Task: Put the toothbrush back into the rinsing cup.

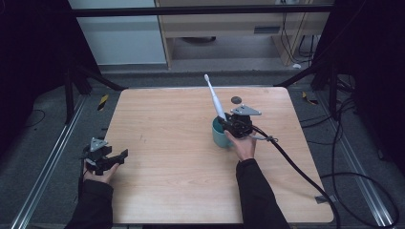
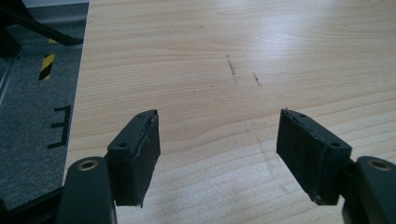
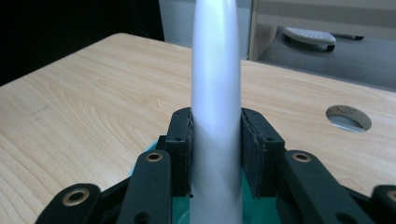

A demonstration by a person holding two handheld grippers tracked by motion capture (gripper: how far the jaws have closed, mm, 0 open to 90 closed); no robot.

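Note:
A white electric toothbrush (image 1: pixel 214 98) stands tilted with its lower end inside a teal cup (image 1: pixel 219 135) near the middle right of the table. My right gripper (image 1: pixel 232 124) is shut on the toothbrush handle (image 3: pixel 215 116) just above the cup rim (image 3: pixel 250 205); both pads press its sides. At the table's left edge my left gripper (image 1: pixel 120 156) rests low and open. Its two pads (image 2: pixel 140 154) stand wide apart over bare wood with nothing between them.
The light wooden table (image 1: pixel 181 157) has a round cable hole (image 1: pixel 236 99) behind the cup, also seen as the hole (image 3: pixel 349 117) to the right of the toothbrush. A thick black cable (image 1: pixel 291 162) trails from my right gripper toward the floor. Dark scuff marks (image 2: pixel 231 67) lie ahead of the left gripper.

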